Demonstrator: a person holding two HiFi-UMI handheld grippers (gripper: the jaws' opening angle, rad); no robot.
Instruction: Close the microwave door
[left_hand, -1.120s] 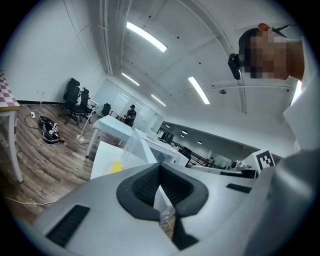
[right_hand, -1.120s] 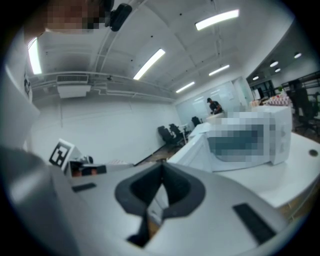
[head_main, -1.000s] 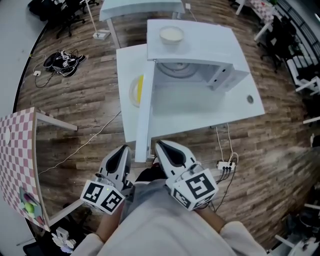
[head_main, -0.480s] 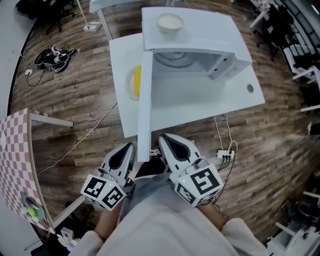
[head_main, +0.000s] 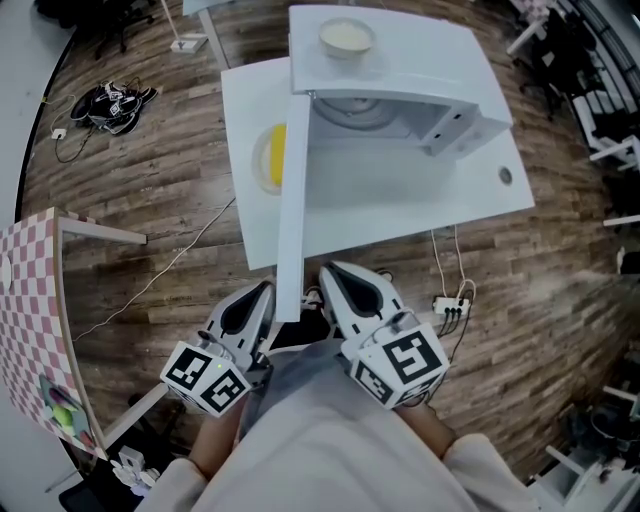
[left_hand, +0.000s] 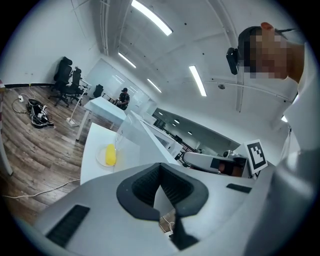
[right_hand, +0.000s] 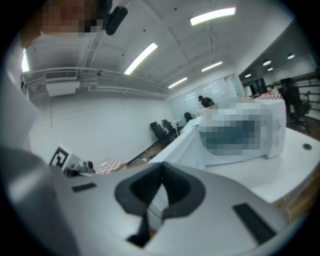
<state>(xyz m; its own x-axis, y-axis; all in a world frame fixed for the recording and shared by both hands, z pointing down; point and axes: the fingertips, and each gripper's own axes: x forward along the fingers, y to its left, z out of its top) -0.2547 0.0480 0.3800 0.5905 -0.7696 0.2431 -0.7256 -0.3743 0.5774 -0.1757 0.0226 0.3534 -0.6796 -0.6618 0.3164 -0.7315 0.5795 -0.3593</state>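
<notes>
The microwave (head_main: 400, 70) stands on a white table (head_main: 400, 215). Its door (head_main: 291, 200) is swung fully out from the microwave's front left corner, edge-on toward the person. Both grippers sit at the door end farthest from the microwave. The left gripper (head_main: 262, 292) is just beside the door's outer face, and the right gripper (head_main: 326, 270) is on the cavity side. Each has its 2 jaws pressed together with nothing between them, which suits pushing rather than grasping. The left one looks placed to swing the door toward the microwave. A bowl (head_main: 346, 38) rests on top of the microwave.
</notes>
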